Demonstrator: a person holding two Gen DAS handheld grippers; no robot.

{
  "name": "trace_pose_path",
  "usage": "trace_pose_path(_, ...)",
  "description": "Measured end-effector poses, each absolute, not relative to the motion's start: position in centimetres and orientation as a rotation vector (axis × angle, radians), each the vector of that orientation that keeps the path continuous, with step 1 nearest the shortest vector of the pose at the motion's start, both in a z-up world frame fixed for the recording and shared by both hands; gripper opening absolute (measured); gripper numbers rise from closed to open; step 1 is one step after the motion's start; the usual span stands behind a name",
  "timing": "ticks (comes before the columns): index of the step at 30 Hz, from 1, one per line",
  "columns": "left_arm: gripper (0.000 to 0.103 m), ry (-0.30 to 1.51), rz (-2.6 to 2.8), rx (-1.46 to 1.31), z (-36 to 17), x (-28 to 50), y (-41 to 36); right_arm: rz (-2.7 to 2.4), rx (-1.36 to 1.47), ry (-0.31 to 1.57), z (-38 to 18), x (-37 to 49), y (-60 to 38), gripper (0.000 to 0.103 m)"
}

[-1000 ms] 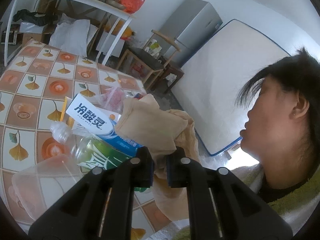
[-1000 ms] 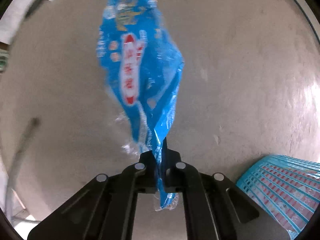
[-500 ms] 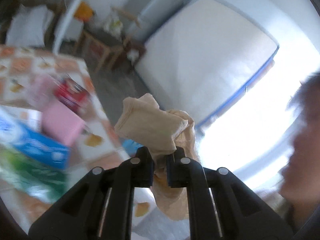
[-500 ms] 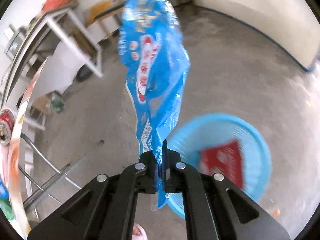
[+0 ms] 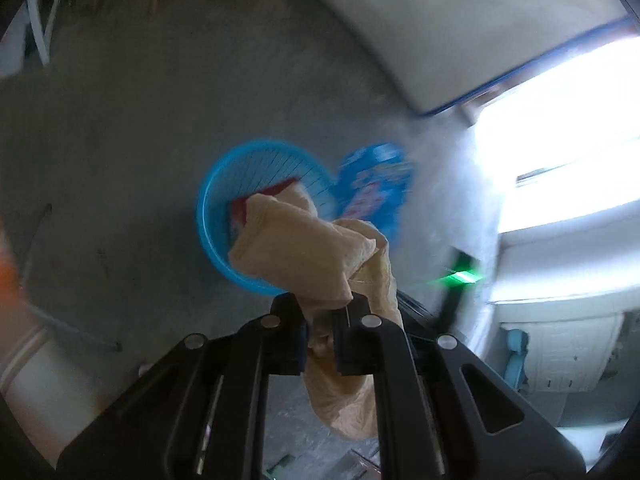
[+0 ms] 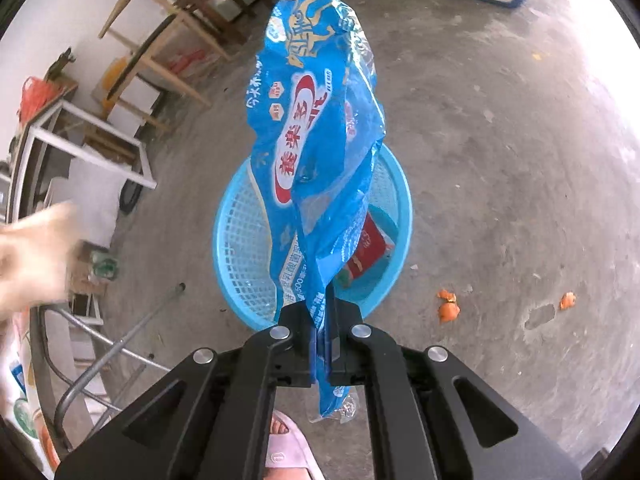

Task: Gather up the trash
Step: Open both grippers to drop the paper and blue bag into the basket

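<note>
Jaws of both grippers are clamped: left gripper (image 5: 320, 334) on a crumpled beige paper bag (image 5: 304, 256), right gripper (image 6: 320, 350) on a blue plastic wrapper (image 6: 316, 152). Released off-centre, either light piece could drift past the round blue mesh basket (image 6: 240, 240).

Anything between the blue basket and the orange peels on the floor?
Right wrist view: only bare concrete floor between the blue basket and the orange peels.

The blue plastic wrapper (image 6: 316, 152) bears "养乐多" in red on a white oval and "500" near its lower end.
</note>
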State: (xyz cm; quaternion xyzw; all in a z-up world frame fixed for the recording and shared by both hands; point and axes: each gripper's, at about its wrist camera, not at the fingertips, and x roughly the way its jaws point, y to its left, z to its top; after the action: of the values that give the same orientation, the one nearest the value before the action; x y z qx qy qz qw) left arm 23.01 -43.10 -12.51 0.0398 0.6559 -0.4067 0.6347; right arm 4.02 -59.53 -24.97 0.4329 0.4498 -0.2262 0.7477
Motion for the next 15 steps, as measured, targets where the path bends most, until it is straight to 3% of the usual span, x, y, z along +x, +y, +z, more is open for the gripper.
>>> trace_pose_path(5, 0.009, 1.648, -0.829, 0.094, -21.3, 25.0, -47.9, -0.544, 0.993, 0.967, -26.4, 3.5, -58.8, 0.003)
trace_pose_path(8, 0.017, 1.692, -0.759, 0.106, -24.5, 26.3, -49.8, -0.563, 1.011, 0.966, -26.6, 2.8, -58.6, 0.003)
trace_pose_path(12, 0.049, 1.709, -0.672, 0.094, -26.8, 26.9, -50.4, -0.558, 0.998, 0.975, -26.9, 2.8, -58.5, 0.003)
trace_pose_path(15, 0.058, 1.692, -0.663, 0.085, -26.7, 27.4, -50.3, -0.537, 0.985, 0.986, -27.3, 3.5, -58.3, 0.003)
